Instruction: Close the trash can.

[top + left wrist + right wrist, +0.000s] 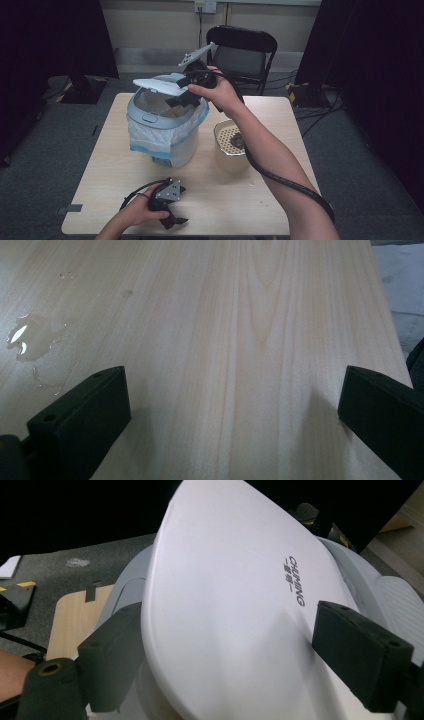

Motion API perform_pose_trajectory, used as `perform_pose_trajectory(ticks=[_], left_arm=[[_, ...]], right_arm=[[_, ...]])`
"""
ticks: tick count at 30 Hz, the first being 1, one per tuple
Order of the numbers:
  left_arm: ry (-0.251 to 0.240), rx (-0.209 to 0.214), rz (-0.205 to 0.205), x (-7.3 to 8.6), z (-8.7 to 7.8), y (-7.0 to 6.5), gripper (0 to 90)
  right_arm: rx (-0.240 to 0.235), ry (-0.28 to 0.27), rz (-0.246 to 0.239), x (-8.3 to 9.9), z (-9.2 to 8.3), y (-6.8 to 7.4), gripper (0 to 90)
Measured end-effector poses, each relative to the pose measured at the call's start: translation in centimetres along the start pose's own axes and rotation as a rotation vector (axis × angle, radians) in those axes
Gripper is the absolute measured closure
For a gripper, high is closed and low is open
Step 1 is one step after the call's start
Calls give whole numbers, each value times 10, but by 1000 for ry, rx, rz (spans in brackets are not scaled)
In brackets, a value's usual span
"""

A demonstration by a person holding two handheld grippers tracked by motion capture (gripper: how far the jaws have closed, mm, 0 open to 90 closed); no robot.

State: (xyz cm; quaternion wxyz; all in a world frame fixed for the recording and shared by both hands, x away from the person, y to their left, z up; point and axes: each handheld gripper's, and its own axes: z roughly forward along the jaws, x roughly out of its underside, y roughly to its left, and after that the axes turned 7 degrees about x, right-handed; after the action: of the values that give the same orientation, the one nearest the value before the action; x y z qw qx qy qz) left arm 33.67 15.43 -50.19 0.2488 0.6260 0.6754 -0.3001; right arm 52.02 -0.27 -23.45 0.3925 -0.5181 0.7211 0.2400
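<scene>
A grey-and-white lidded bin (165, 135) lined with a plastic bag stands at the back left of the wooden table (225, 200). Its white lid (160, 84) is raised off the rim, roughly level. My right gripper (184, 97) reaches in at the lid's right end. In the right gripper view the lid (235, 580) spans the gap between the jaws of my right gripper (227, 625), one jaw tucked under the lid's edge and the other lying over its top face, both standing wide. My left gripper (180, 205) rests near the table's front edge. Seen from its own camera, my left gripper (232, 390) is open over bare wood.
A beige tub (230, 147) with a perforated insert and something dark inside stands right of the bin, under my right forearm. A small water spill (30, 337) lies near the left gripper. A black folding chair (242, 50) stands behind the table.
</scene>
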Motion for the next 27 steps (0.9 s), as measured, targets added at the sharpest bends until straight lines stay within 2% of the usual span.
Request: perform_pose_trajectory(ticks=[1, 2, 7, 9, 13, 16, 19, 24, 27], left_arm=[[-17, -1, -16, 0, 1, -1, 0], [-4, 0, -3, 0, 0, 0, 0], [8, -2, 1, 0, -1, 0, 0], [14, -4, -1, -1, -1, 0, 0], [12, -4, -2, -1, -1, 0, 0], [12, -4, -2, -1, -1, 0, 0], [10, -3, -2, -1, -1, 0, 0], [11, -3, -1, -1, -1, 0, 0], [6, -1, 0, 0, 0, 0, 0]], right_arm=[[-4, -1, 1, 0, 1, 1, 153], [-10, -2, 2, -1, 2, 1, 154], [-63, 25, 2, -3, 9, 8, 155], [-63, 34, -7, -2, 11, 11, 156], [-72, 30, 13, -1, 13, 11, 161], [-68, 27, 3, -1, 12, 11, 165], [-50, 30, -9, -2, 13, 12, 208], [-49, 37, -15, -2, 14, 12, 226], [-72, 36, -9, -2, 15, 13, 330]])
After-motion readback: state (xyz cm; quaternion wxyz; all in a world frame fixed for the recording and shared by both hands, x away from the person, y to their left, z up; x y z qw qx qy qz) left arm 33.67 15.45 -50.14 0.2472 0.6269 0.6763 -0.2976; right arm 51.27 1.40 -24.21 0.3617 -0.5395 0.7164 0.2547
